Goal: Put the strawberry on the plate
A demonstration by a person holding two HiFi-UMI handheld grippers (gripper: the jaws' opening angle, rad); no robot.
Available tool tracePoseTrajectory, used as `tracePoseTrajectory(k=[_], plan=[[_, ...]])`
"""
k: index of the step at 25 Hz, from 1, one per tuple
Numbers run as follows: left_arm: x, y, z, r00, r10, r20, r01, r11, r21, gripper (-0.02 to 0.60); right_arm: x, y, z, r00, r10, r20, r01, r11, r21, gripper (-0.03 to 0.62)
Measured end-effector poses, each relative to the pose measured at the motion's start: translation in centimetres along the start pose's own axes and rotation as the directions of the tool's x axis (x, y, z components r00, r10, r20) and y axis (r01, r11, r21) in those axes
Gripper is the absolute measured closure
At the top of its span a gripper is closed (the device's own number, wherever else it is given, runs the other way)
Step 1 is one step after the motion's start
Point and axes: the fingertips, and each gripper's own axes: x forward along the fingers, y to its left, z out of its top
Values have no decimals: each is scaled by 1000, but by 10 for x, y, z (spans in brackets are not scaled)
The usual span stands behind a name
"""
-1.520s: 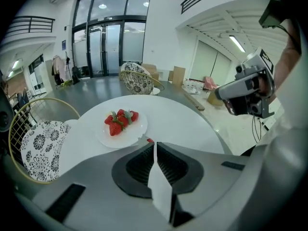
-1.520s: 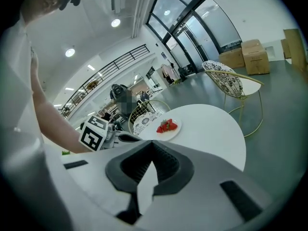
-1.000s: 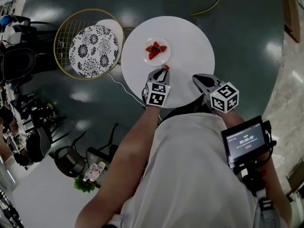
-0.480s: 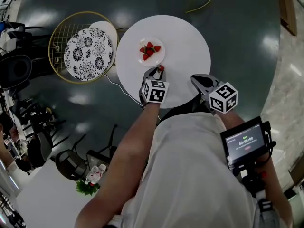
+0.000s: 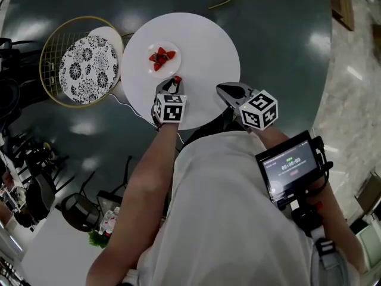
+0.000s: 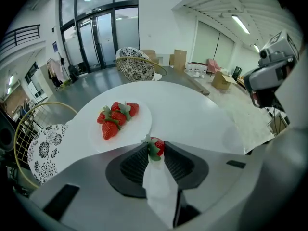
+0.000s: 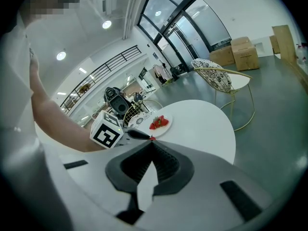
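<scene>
Left claw (image 5: 174,83) pinches a small red strawberry (image 6: 157,146) — over the round white table's (image 5: 208,52) middle, just beside the white plate (image 6: 134,131) nearer the left edge; right claw (image 7: 150,141) closed, empty.

A round white table (image 5: 202,52) stands beside a gold wire chair (image 5: 50,61) (floral cushion (image 5: 86,70)) — cardboard boxes (image 7: 245,52), seemingly, beyond.

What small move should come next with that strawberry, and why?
Probably ease the left tool forward: its tips pinch a red strawberry just short of the small round white plate, where other strawberries lie.
</scene>
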Motion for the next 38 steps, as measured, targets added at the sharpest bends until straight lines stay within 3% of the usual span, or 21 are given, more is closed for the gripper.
tracePoseTrajectory(k=[11,22,28,38], plan=[[-27,-7,11,992,-11,126,30,988,-152,476,2,8,1,999,32,-19,-33,999,-43,588],[-46,14,20,974,66,216,-8,965,-261,476,9,16,-2,994,66,-83,-74,993,-92,588],[-36,25,18,976,71,208,-11,962,-274,476,13,20,-1,993,65,-102,-75,992,-97,588],[-4,35,39,983,50,174,-10,975,-224,476,10,9,1,995,9,-95,-15,998,-57,588]])
